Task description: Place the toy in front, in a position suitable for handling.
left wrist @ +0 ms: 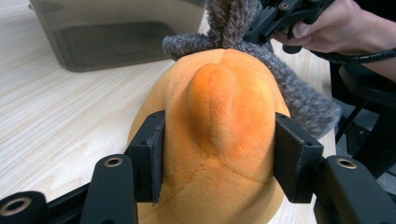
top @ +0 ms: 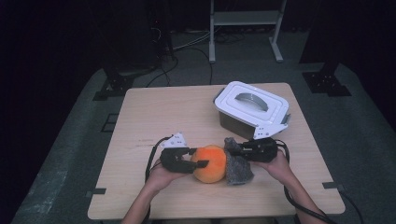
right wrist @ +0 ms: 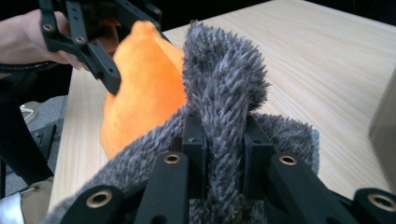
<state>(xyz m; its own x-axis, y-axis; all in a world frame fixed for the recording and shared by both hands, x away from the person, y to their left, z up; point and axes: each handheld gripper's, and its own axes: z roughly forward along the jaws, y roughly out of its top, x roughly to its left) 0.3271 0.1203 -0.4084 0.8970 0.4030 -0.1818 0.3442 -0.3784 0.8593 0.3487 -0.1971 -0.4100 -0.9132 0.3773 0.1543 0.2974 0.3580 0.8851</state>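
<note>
Left hand-held gripper [top: 200,157]: jaws clamped on orange plush [top: 211,163], one pad each side of the plush body, fabric bulging betw. them in left gripper view [left wrist: 219,154]. Person's left hand [top: 161,175] holds it from below-left.

Right hand-held gripper [top: 233,148]: jaws closed tight on a fold of grey furry cloth [top: 238,168]; right gripper view shows the fold pinched upright betw. the two pads [right wrist: 225,158]. Right hand [top: 275,163] behind it.

Plush + cloth: touching. Cloth lies against the plush's right side, wraps partly over its far end per left gripper view [left wrist: 261,51]. Both sit near front-centre of the wooden worktop [top: 154,116], betw. the two grippers. Can't tell if plush rests on the surface or is lifted a little.

Beyond: grey box w/ white latched lid [top: 250,105], handle on top, at rear right of worktop, well apart from plush. Lid sits skewed on the box. Cables trail from both grippers toward front edge. Dark floor, metal rack legs [top: 245,28] behind.
</note>
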